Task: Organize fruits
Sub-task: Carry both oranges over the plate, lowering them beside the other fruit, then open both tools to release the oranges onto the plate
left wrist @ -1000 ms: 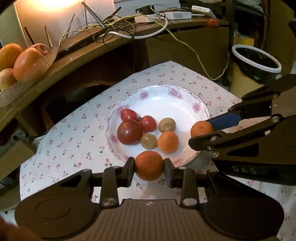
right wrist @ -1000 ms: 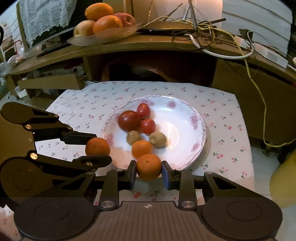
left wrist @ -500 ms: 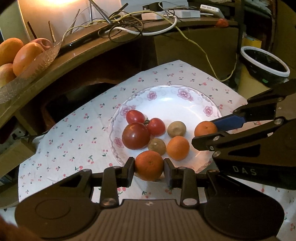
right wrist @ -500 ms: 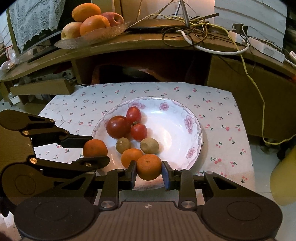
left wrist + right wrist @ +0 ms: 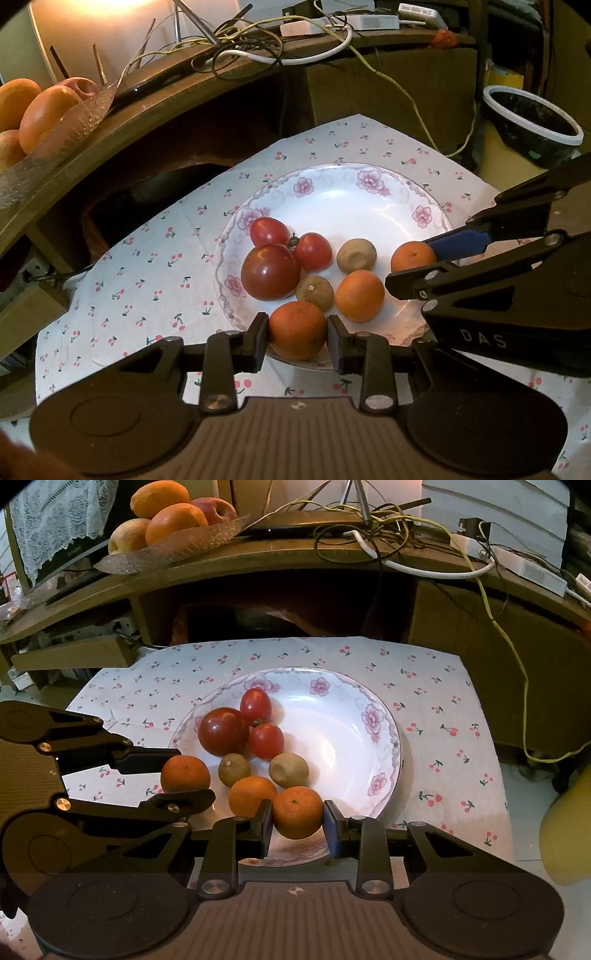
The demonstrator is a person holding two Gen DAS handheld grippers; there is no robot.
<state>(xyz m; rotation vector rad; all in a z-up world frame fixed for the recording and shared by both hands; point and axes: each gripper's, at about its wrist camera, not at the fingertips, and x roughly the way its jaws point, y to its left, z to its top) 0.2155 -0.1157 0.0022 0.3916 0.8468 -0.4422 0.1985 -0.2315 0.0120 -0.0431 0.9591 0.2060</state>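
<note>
Both grippers clamped on oranges at the near rim of the plate.

The left gripper (image 5: 297, 334) holds an orange (image 5: 297, 329) between its fingers, over the plate (image 5: 373, 205) rim at 6 o'clock in the left wrist view. The right gripper (image 5: 297, 821) holds a second orange (image 5: 297, 811) the same way, over the near rim at 6 o'clock in the right wrist view. On the plate lie a large tomato (image 5: 270, 271) at 9 o'clock, two small tomatoes (image 5: 313, 251) touching it, two kiwis (image 5: 356, 255) near centre and a loose orange (image 5: 359, 295) at 5 o'clock. The plate stands on a cherry-print cloth (image 5: 147, 266). On the wooden shelf (image 5: 295, 559) behind, a glass dish (image 5: 173, 548) of fruit sits at 11 o'clock, beside tangled cables (image 5: 373, 524).
</note>
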